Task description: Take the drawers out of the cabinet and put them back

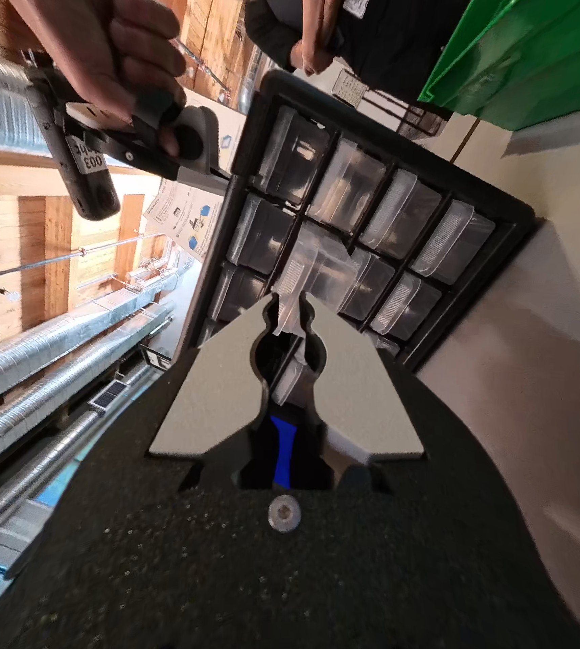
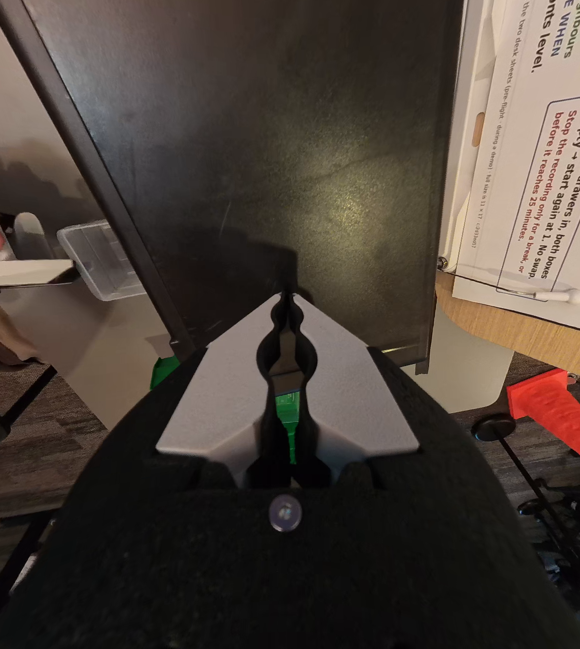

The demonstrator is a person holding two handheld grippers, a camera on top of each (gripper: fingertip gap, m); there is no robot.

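Note:
The black cabinet [image 1: 271, 87] holds several clear plastic drawers. My left gripper [image 1: 288, 298] is shut on the front tab of one clear drawer [image 1: 320, 270], which sticks partway out of a middle slot. In the right wrist view the same drawer [image 2: 102, 256] juts out past the cabinet's front edge, with the left gripper's finger [image 2: 18, 272] on it. My right gripper [image 2: 286, 296] is shut and empty, its tips against the cabinet's plain black side panel [image 2: 246, 140]. It also shows in the left wrist view [image 1: 207, 168], held by a hand against the cabinet's side.
A green bin [image 1: 527, 52] stands beyond the cabinet. Printed sheets [image 2: 545, 158] lie on a wooden desk edge [image 2: 492, 326] right of the cabinet. A red object [image 2: 562, 414] lies below on the floor. A person in dark clothing [image 1: 379, 38] is behind the cabinet.

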